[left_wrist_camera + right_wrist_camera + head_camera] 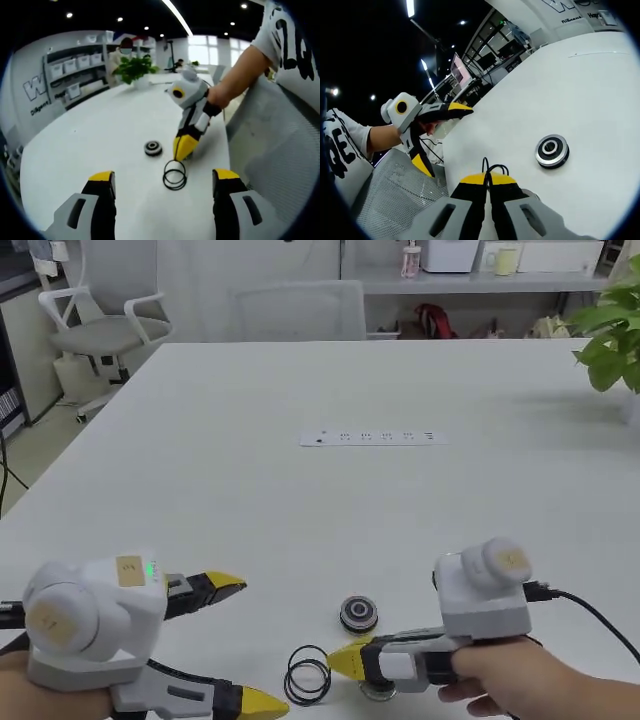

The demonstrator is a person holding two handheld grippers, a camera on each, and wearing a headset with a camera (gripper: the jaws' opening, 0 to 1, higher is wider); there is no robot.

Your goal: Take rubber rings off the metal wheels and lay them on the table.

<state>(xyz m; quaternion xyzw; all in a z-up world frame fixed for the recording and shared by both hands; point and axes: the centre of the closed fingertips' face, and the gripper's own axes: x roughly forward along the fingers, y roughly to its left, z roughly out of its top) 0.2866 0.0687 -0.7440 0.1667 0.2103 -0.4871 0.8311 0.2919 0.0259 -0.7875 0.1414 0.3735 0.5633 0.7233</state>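
Note:
A metal wheel [358, 613] [153, 148] [551, 150] with a dark rim lies flat on the white table [300, 510]. Thin black rubber rings [308, 672] [175, 177] [495, 167] lie in a small pile near the front edge. My right gripper [345, 660] [185, 145] [487, 179] is shut, its yellow tips at the pile, with a thin black ring strand running between them. A grey round part [378, 692] shows under it, mostly hidden. To the left of the rings my left gripper [250, 643] [164, 175] is open and holds nothing.
A white power strip [367, 436] lies flat mid-table. A potted plant [612, 335] [134, 67] stands at the far right edge. Office chairs [100, 320] stand beyond the far side. The table's near edge runs just below both grippers.

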